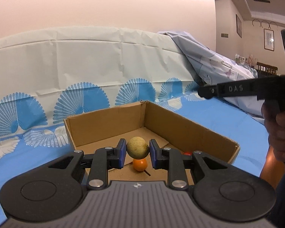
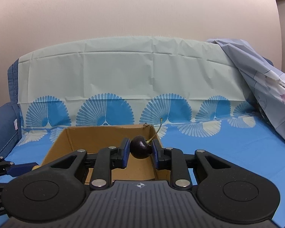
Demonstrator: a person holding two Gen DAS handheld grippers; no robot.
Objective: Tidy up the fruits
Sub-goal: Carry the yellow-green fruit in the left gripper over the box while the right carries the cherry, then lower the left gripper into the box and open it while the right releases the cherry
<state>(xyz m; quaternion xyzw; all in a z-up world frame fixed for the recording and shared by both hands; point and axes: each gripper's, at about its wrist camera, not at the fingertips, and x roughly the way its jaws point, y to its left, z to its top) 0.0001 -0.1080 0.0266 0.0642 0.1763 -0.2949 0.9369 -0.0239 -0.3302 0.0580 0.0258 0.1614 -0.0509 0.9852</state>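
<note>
the left gripper (image 1: 137, 153) had its fingers (image 1: 121, 153) clamped on a round tan fruit (image 1: 137, 147), held at centre frame above the open cardboard box (image 1: 180, 121). only the left wrist view looked down into that box: a small orange fruit (image 1: 140, 165) sat on the box floor directly below the tan one, and a sliver of something red (image 1: 187, 153) peeked out behind the right-hand finger, too hidden to name. that same view caught, at the right edge, a person's hand (image 1: 275, 133) around the handle of the right gripper, its dark arm reaching leftward across the blue cloth (image 1: 228, 117).

the right wrist view gave what the other could not: the right gripper (image 2: 140, 150) with its fingers (image 2: 124, 151) shut tight on a dark cherry (image 2: 140, 149), just past the near rim of the box (image 2: 104, 138) and toward its right wall. the cherry's stem (image 2: 157, 131) pointed up and to the right in the frame, curving over the right-hand finger, so its long axis ran on a slant from lower left to upper right. the tan fruit was too round to show any heading. at the lower left of this view, a blue fingertip of the left gripper (image 2: 21, 168) poked in from the edge, near the box's left corner.
</note>
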